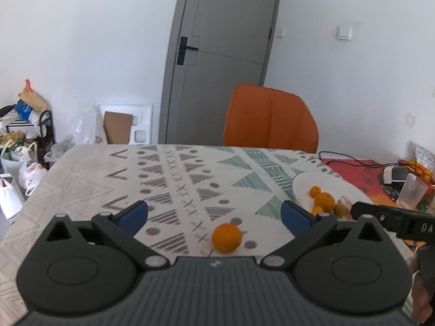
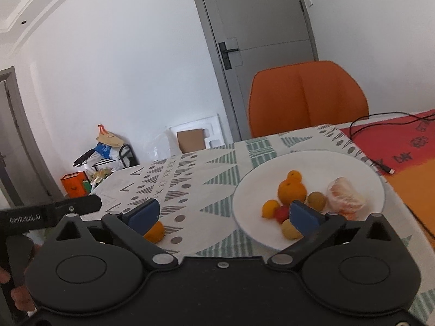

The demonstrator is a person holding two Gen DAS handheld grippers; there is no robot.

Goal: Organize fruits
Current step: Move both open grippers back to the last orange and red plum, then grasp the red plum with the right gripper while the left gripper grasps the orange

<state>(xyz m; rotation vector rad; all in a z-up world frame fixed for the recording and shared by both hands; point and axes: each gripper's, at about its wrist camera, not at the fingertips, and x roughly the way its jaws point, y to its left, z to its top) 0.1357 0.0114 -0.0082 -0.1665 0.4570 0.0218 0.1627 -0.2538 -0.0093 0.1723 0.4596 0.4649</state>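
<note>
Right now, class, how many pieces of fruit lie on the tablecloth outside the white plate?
1: an orange on the tablecloth, left of the white plate, between the open left tongs. More may hide behind the tongs' bodies.

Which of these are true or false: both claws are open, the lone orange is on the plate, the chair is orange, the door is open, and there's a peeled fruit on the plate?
1. Both the left claw and the right claw are open. True.
2. The lone orange lies on the white plate. False: it rests on the patterned tablecloth, apart from the plate.
3. The chair behind the table is orange. True.
4. The grey door stands open. False: it is shut.
5. A peeled citrus fruit lies on the plate beside whole fruits. True.
</note>
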